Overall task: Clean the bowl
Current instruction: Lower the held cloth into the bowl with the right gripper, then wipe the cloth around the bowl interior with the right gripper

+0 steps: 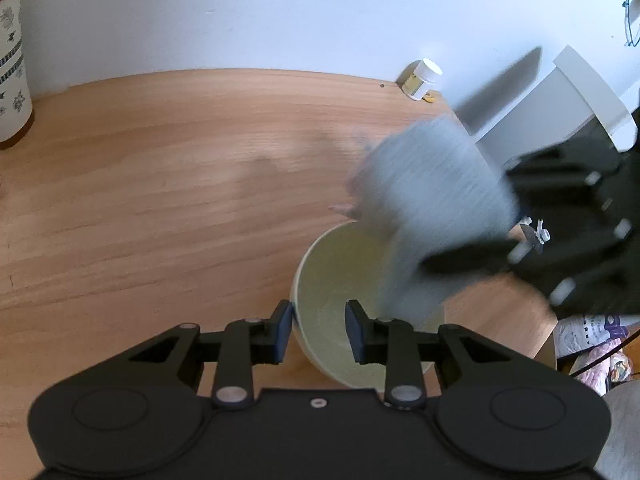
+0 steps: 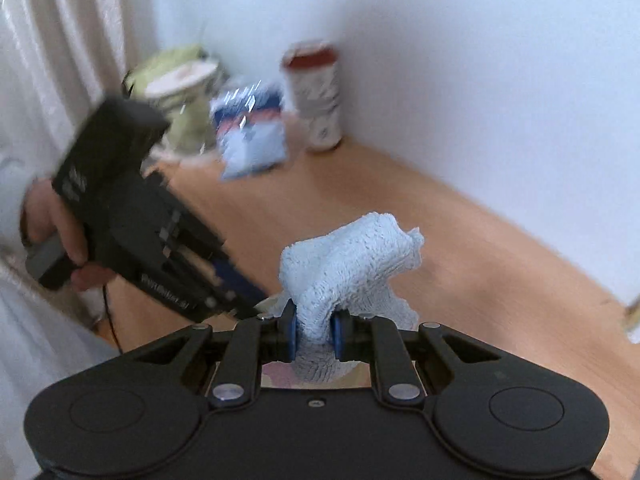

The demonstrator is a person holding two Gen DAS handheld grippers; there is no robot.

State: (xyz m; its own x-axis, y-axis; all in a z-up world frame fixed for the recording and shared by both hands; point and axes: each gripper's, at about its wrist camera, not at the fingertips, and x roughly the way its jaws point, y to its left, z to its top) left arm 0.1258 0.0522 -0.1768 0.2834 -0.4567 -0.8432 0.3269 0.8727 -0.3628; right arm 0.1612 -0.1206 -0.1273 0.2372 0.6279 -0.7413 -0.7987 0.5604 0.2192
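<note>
The pale bowl [image 1: 352,300] sits on the wooden surface [image 1: 160,200], its rim at about nine o'clock between the left gripper [image 1: 319,330] fingers, nearly closed on it. The right gripper [image 2: 313,330] is pinched on the blue cloth [image 2: 348,256]; wiping looks next, so it needs lowering inside. Only the right view shows the person's hand [image 2: 64,240].

Left gripper [image 1: 319,330] angled steeply down, pads either side of the bowl [image 1: 320,280] wall, one outside the rim, one inside. Right gripper [image 2: 314,334] tilted down above the bowl, jaws pinched tight on the blue cloth [image 2: 352,256]. Hand [image 2: 60,236] wrapped round the left gripper's handle.
</note>
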